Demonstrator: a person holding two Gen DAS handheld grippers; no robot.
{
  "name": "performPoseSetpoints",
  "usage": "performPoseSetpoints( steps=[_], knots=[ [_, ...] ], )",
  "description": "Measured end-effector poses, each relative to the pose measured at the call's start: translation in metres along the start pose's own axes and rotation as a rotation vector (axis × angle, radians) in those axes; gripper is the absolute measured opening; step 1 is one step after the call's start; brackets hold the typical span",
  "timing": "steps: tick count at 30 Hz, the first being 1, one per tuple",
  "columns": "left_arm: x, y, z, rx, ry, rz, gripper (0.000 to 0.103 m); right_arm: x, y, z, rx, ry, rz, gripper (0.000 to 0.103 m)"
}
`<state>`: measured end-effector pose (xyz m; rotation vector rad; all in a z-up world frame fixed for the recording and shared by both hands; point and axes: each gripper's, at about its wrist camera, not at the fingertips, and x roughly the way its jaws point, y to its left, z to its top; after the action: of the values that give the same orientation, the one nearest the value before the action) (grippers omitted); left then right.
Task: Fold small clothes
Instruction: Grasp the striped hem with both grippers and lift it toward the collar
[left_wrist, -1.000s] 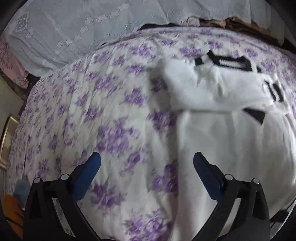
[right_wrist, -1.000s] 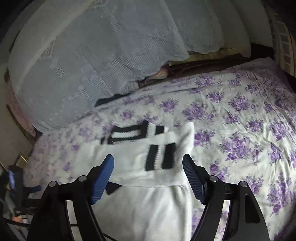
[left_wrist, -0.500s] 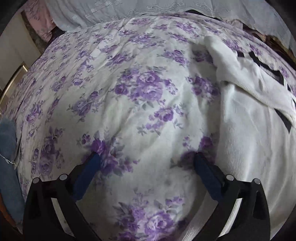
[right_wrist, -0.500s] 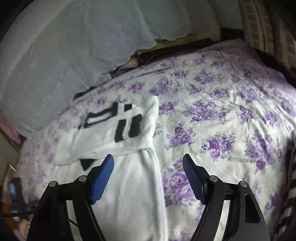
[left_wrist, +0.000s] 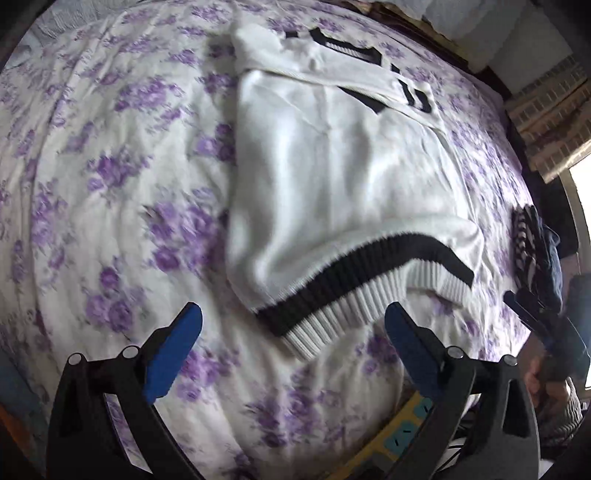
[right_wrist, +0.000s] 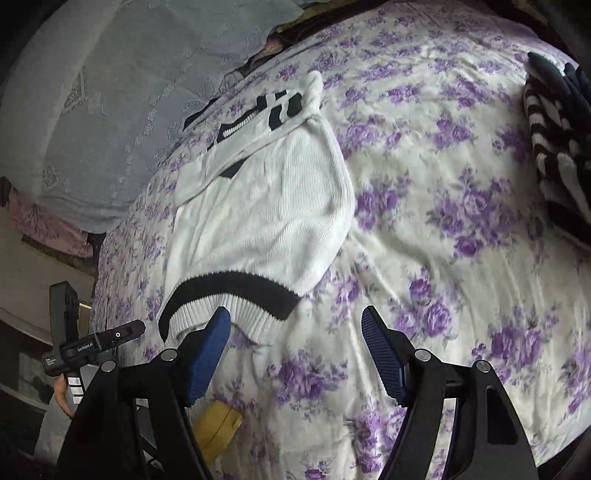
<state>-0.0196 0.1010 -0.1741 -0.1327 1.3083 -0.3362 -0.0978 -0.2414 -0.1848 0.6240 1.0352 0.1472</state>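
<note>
With sleeves already folded across its top, the white sweater (left_wrist: 332, 177) lay on the floral bedspread (left_wrist: 110, 184), its hem fold remaining, while both left gripper (left_wrist: 293, 328) and right gripper (right_wrist: 295, 332) hovered near the hem, spread and empty.

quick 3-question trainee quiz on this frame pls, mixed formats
1. True or false: the left gripper is shut on the ribbed black-and-white hem of the white knit sweater.
2. Multiple choice: what lies on the purple floral bedsheet to the right of the sweater in the right wrist view? A) a black-and-white striped garment B) a red towel C) a pair of shoes
3. Fill in: the sleeves with black bands are folded across the sweater's ____ end, away from the hem.

Key: 1 false, both grippers are open, right gripper too, holding nothing; 2 A; 3 far (collar).
</note>
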Motion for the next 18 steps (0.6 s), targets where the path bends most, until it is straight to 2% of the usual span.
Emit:
performPoseSetpoints(
  steps=[1,3,6,9,11,13,16,17,18],
  knots=[
    [0.005,-0.006,-0.005,0.004,0.004,-0.014,0.097,0.007,-0.003,0.002,0.02,0.03,0.023,0.074],
    [0.024,-0.015,-0.013,-0.019,0.059,-0.053,0.097,0.017,-0.007,0.008,0.061,0.061,0.057,0.074],
    [0.051,-0.024,-0.03,-0.07,0.101,-0.055,0.097,0.032,-0.002,0.012,0.041,0.099,0.095,0.074],
    [0.05,-0.034,-0.042,-0.029,0.005,0.1,0.097,0.045,0.0,0.008,0.037,0.138,0.119,0.074],
    [0.037,-0.033,-0.041,-0.036,-0.074,0.137,0.097,0.047,0.0,0.008,0.045,0.135,0.137,0.074],
    [0.032,-0.023,-0.035,-0.074,-0.1,0.115,0.097,0.051,-0.002,0.01,0.051,0.129,0.144,0.074],
    [0.046,-0.003,-0.022,-0.144,-0.052,0.011,0.097,0.059,-0.002,0.013,0.068,0.127,0.153,0.072],
    [0.052,0.002,-0.02,-0.169,-0.043,0.006,0.097,0.061,-0.001,0.014,0.07,0.119,0.153,0.07],
    [0.052,0.003,-0.018,-0.171,-0.069,0.006,0.098,0.062,0.0,0.014,0.067,0.112,0.151,0.068]
  ],
)
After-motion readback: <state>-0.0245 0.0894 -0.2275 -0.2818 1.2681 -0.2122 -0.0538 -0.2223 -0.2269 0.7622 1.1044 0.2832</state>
